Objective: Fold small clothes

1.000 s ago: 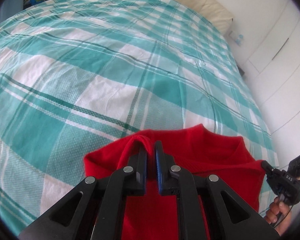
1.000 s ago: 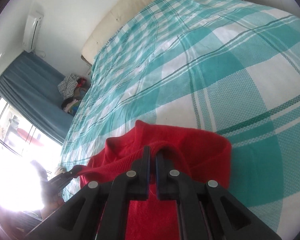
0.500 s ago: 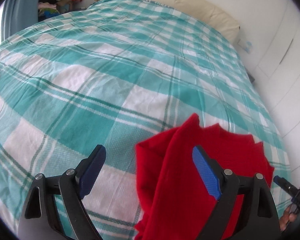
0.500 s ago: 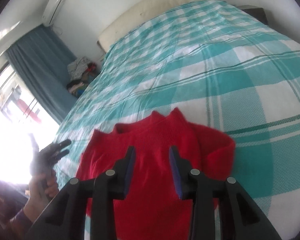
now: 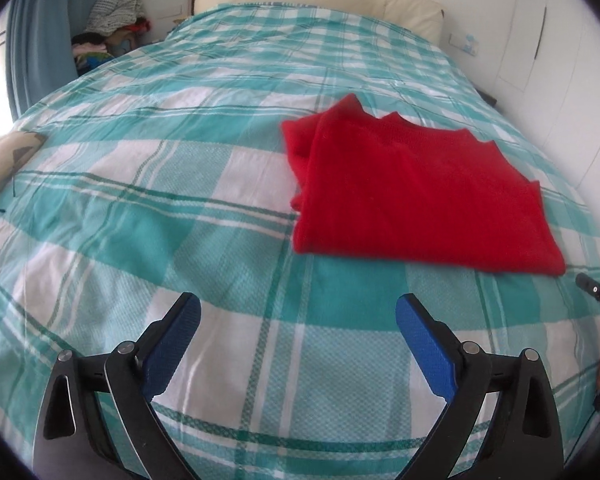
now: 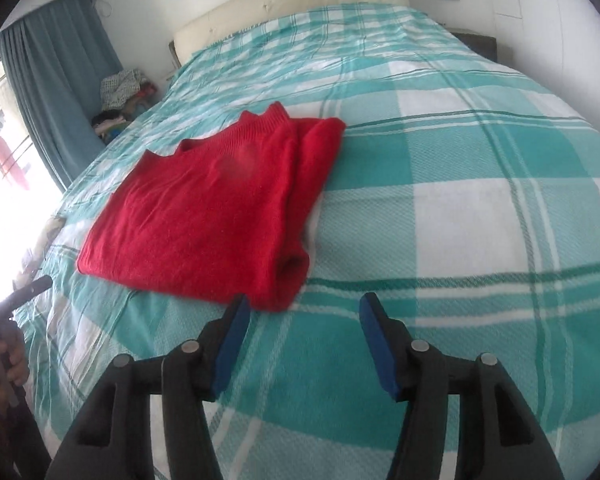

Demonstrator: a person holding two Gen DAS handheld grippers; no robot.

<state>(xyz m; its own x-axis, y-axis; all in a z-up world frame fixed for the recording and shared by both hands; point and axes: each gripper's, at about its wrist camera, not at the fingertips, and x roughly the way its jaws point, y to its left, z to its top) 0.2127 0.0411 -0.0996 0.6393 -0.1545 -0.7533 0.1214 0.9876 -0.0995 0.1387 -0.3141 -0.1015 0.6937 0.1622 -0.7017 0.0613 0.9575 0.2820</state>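
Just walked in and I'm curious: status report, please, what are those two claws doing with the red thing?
Left gripper open, empty. Right gripper open, empty. Red knitted sweater folded flat on checked bedspread. Nothing in the way.

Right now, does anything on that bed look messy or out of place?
Only slightly. The red sweater is folded, but its layers do not line up: one side sticks out beyond the top layer, and the far edge looks stepped. The checked bedspread lies fairly smooth.
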